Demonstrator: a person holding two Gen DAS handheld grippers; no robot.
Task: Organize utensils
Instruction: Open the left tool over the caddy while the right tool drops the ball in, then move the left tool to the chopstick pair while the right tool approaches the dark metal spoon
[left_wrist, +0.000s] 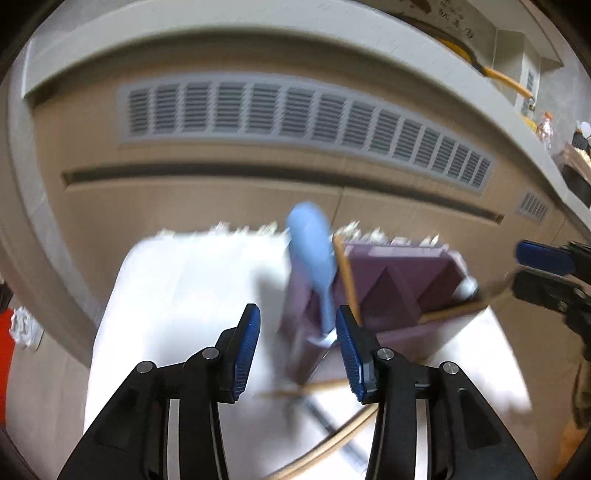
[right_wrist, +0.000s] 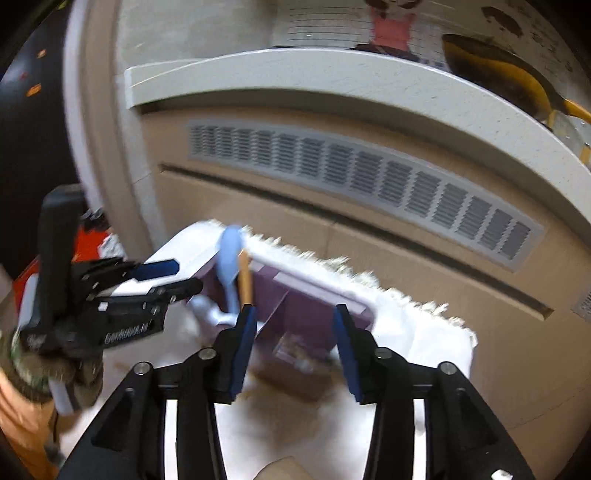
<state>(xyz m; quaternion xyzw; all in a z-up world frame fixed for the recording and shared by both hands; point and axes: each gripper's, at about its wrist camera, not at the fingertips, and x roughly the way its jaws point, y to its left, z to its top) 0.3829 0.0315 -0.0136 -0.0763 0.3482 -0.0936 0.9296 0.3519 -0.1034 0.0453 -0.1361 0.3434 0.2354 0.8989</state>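
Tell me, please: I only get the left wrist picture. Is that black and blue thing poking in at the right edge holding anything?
Observer: No. Its own camera shows the right gripper with its jaws apart and nothing pressed between them. The purple organizer shows through the gap.
Operator: And who carries the tool my camera sits on?
Observer: A person. From the right wrist view, a hand wrapped in camouflage-patterned fabric holds the left gripper from behind.
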